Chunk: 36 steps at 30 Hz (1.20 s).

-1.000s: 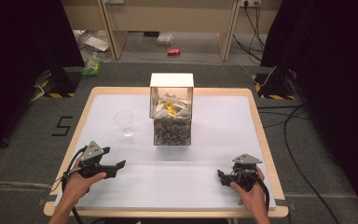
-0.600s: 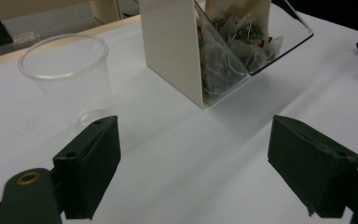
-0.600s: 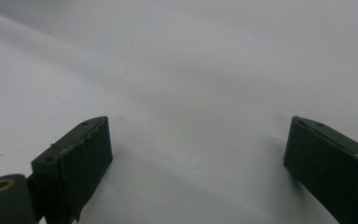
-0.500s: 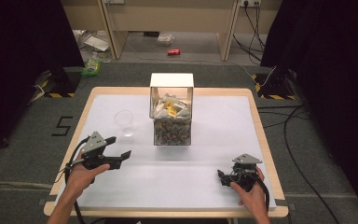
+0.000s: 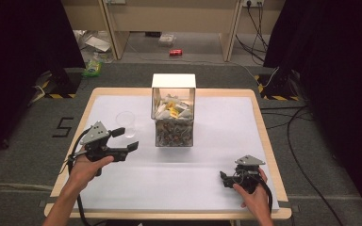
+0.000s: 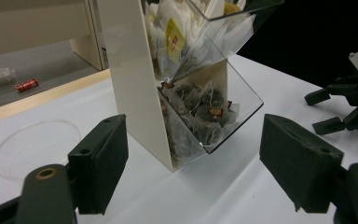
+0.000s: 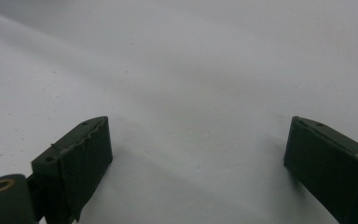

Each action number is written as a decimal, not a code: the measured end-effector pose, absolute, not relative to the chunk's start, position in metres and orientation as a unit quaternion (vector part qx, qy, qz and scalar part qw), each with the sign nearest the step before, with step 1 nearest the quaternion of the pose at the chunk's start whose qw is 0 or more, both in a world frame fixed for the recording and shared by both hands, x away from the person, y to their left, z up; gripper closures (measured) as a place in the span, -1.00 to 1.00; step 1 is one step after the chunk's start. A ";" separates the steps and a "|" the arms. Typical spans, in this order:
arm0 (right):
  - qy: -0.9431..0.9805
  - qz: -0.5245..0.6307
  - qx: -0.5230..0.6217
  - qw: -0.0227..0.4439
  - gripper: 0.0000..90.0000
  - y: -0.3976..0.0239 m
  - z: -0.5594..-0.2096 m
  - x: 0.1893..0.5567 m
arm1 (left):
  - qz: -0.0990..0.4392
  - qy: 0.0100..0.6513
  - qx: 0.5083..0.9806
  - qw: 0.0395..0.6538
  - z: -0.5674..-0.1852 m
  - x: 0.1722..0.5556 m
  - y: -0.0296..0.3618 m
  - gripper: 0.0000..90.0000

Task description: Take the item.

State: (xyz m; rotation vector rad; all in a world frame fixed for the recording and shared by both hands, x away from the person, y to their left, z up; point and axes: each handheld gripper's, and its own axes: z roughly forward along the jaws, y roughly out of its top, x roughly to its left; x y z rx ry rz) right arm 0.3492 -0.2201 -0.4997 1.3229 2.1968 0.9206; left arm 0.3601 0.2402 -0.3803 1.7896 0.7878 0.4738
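Note:
A clear dispenser box (image 5: 173, 110) with a white side stands mid-table, full of tea bags (image 6: 200, 112). A clear plastic cup (image 5: 125, 123) sits to its left, low in the left gripper view as the cup (image 6: 35, 147). My left gripper (image 5: 126, 139) hovers above the table just in front of the cup, pointing at the dispenser (image 6: 135, 84). It is open; its jaws have just been closing a little, with nothing gripped between them. My right gripper (image 5: 225, 179) rests open near the front right of the white mat, over bare surface (image 7: 198, 158).
The white mat (image 5: 226, 122) covers a wooden-edged table. The right gripper (image 6: 349, 107) appears at the far right in the left gripper view. On the floor beyond lie a red can (image 5: 175, 52) and cables (image 5: 264, 80).
My left gripper has lifted off the table and moved forward and right, toward the cup and dispenser. The right gripper has stayed put.

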 end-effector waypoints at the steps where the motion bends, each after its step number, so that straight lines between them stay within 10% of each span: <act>1: 0.789 0.331 0.475 0.207 -0.82 -0.220 -0.500 0.349 | 0.200 0.329 0.752 0.535 -0.378 0.360 0.239 -0.48; 36: 0.789 0.330 0.476 0.206 -0.82 -0.220 -0.500 0.349 | 0.213 0.241 0.780 0.536 -0.314 0.380 0.184 -0.22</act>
